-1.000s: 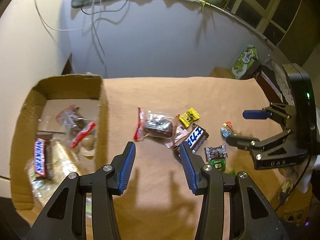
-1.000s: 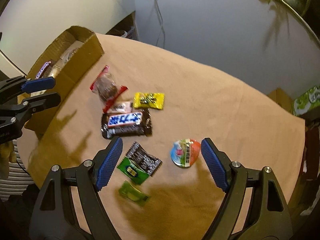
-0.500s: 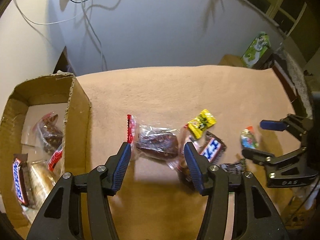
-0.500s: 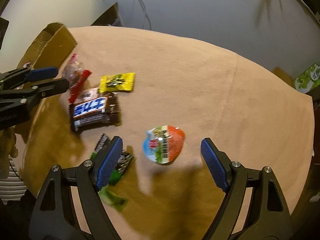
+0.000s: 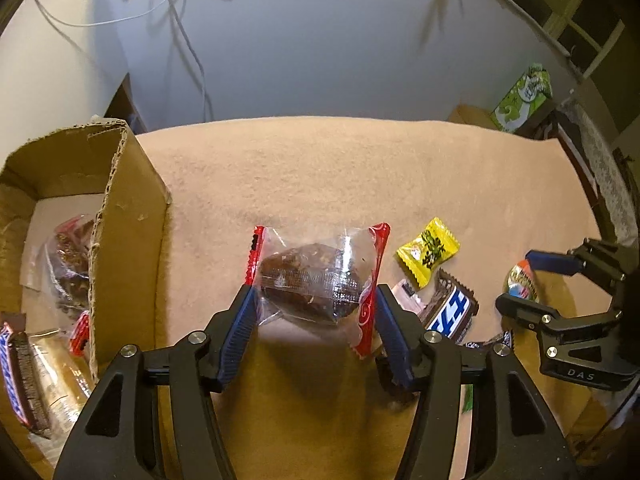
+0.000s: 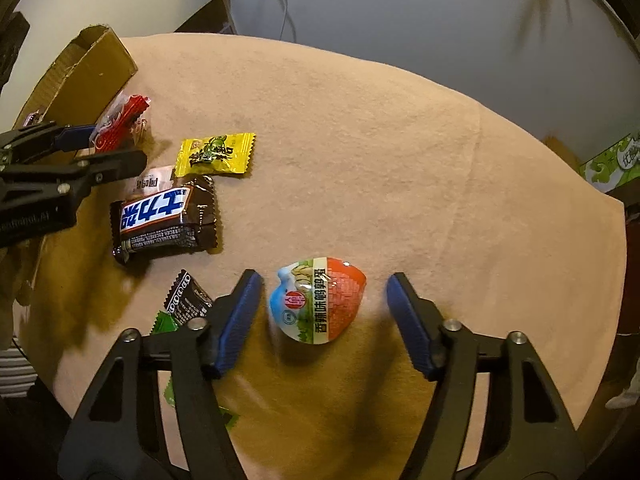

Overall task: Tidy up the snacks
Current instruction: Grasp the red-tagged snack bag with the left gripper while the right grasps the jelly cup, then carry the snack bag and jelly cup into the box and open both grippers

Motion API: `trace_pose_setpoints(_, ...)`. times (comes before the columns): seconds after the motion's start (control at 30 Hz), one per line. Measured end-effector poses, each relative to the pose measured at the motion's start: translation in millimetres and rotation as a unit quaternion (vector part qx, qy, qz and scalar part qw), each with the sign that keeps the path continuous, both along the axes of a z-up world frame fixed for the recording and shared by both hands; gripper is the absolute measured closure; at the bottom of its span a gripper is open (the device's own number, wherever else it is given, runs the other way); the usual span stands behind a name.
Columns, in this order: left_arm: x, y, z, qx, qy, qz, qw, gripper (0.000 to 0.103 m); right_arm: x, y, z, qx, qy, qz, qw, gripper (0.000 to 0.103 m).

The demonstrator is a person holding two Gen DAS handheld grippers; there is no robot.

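Observation:
My left gripper [image 5: 312, 300] is open, its fingers on either side of a clear, red-ended packet with a brown cake [image 5: 316, 280] lying on the tan cloth. My right gripper [image 6: 322, 296] is open around a round blue, green and orange packet [image 6: 318, 304]. A cardboard box [image 5: 128, 240] at the left holds several snacks, among them a Snickers bar [image 5: 16, 376]. A yellow candy [image 6: 216, 154], a Snickers bar [image 6: 164, 216], a small black packet [image 6: 186, 298] and green packets [image 6: 164, 324] lie between the grippers.
The table [image 6: 400, 140] is covered by tan cloth and ends near a white wall with hanging cables [image 5: 188, 40]. A green carton [image 5: 524, 96] stands beyond the far right edge. The box's tall right wall stands just left of my left gripper.
Both grippers have moved forward and down. The cake packet now lies between my left fingers, the round packet between my right fingers. Both stay open.

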State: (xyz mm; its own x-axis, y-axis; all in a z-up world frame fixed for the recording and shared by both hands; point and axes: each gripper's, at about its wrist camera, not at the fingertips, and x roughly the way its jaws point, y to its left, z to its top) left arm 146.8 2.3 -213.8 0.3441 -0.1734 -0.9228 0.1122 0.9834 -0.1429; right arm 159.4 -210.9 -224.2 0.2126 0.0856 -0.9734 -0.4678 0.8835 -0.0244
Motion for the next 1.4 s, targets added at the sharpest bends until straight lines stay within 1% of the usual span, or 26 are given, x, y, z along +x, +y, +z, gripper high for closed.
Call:
trace_pose_setpoints(0.03,0,0,0,-0.002,0.0,-0.001,1.0,0.049,-1,0,1,-0.001,-0.001,0.001,1.0,0.048)
trace_pose_setpoints(0.07,0,1,1,-0.003,-0.001,-0.002,1.0,0.049,1,-2,3,-0.002,-0.001,0.002,1.0,0.051)
trace_pose_setpoints(0.1,1,1,1,-0.003,-0.003,-0.003,1.0,0.05,1,-3,3,-0.002,-0.001,0.003,1.0,0.057)
trace_pose_setpoints(0.13,1,0,1,-0.002,-0.004,-0.004,1.0,0.051,1,-3,4,-0.003,-0.002,0.003,1.0,0.059)
trace_pose_setpoints(0.17,1,0,2,0.001,-0.006,-0.003,1.0,0.053,1,-3,4,-0.003,-0.002,0.003,1.0,0.059)
trace_pose_setpoints(0.23,1,-1,3,0.002,-0.009,-0.001,1.0,0.055,1,-2,5,-0.003,-0.003,0.003,1.0,0.06)
trace_pose_setpoints(0.43,-3,3,7,-0.002,-0.016,0.003,0.9999,0.056,-3,-3,6,0.008,-0.004,-0.003,1.0,0.062)
trace_pose_setpoints(0.6,-5,4,14,-0.007,-0.021,0.002,0.9998,0.056,0,-11,14,0.018,-0.006,-0.011,1.0,0.062)
trace_pose_setpoints(0.93,-17,11,39,-0.011,-0.05,0.003,0.9987,0.056,-13,-29,48,0.036,-0.024,-0.013,0.999,0.062)
trace_pose_setpoints(1.2,-33,26,59,-0.008,-0.073,0.02,0.9971,0.056,-17,-7,76,0.053,-0.046,0.009,0.998,0.062)
trace_pose_setpoints(1.4,-46,46,72,-0.005,-0.086,0.047,0.9951,0.056,-11,19,93,0.066,-0.058,0.039,0.995,0.062)
